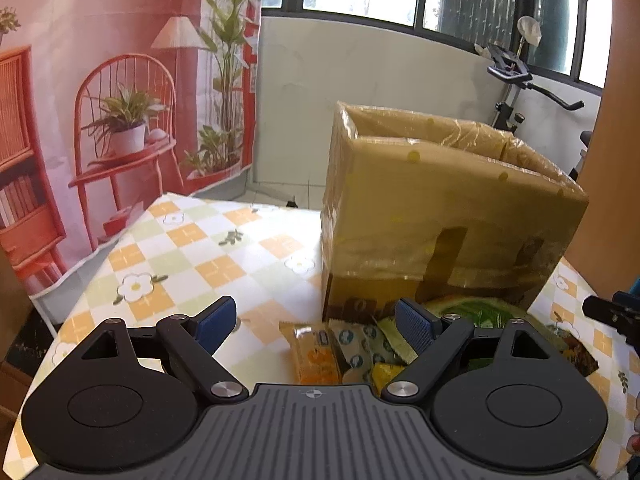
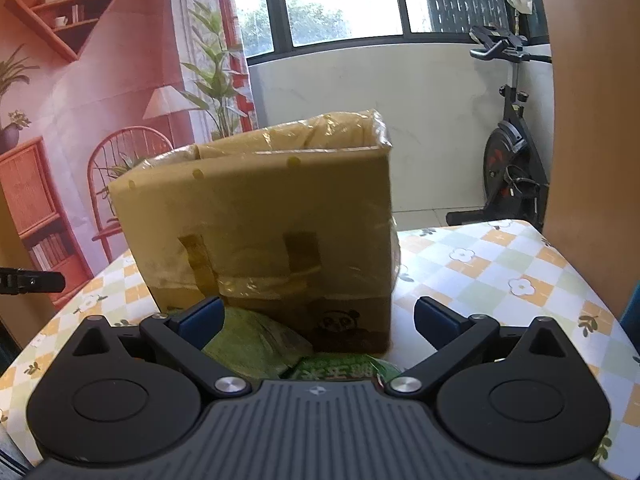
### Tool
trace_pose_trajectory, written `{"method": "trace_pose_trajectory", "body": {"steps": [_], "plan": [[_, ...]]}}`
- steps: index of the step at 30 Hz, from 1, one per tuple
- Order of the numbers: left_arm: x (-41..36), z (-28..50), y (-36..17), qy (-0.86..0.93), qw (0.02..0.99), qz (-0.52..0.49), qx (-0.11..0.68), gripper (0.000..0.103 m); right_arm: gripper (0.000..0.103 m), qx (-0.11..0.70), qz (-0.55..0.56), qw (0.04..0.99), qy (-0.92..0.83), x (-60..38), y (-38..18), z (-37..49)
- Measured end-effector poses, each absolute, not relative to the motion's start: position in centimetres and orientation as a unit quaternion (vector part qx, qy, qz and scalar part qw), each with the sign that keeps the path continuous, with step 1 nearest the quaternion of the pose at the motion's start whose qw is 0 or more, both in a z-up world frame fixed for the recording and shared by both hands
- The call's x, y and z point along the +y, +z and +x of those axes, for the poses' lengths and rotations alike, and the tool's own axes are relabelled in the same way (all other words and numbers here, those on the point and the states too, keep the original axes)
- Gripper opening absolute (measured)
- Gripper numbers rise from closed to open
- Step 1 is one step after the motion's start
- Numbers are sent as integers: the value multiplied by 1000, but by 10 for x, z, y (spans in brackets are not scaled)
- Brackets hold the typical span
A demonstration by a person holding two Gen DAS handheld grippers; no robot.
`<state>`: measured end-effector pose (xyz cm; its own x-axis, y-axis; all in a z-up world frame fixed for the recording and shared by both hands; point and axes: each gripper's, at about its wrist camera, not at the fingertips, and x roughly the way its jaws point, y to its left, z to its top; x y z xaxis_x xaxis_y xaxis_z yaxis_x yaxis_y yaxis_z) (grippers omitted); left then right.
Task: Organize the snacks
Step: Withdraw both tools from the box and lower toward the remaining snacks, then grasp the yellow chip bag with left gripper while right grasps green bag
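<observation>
Open desk (image 1: 180, 248) left of box (image 1: 440, 216), more right of it. Snacks (image 1: 344, 352) heaped against box front. Left tongs (image 1: 316, 326) and right tongs (image 2: 318, 320) spread wide, grasping nothing.

We note a checked floral tablecloth (image 1: 192, 256) over the table. Behind it hangs a printed backdrop (image 1: 120, 92) of red chair, lamp and plants. An exercise bike (image 2: 508, 160) stands under the dark-framed window (image 2: 340, 4), against a white wall (image 1: 360, 80).

Both wrist cameras are looking slightly downward across the bench (image 1: 192, 248), close to the cardboard box (image 1: 440, 216); the left is facing its left corner, the right its right corner, sharing its front.
</observation>
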<state>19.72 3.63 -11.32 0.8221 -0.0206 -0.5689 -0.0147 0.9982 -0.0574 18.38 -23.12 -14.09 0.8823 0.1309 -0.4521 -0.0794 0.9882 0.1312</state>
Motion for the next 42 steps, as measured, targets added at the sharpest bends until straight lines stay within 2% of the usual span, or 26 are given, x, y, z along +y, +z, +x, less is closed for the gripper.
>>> {"method": "trace_pose_trajectory", "body": {"steps": [22,42], "plan": [[25,190,-146,-50,937,-47,341,88,100,307,65,948,50,-235,-180,172],[-23,196,-188,-144,903,-1,405,88,100,310,46,948,57,-231,-185,180]]}}
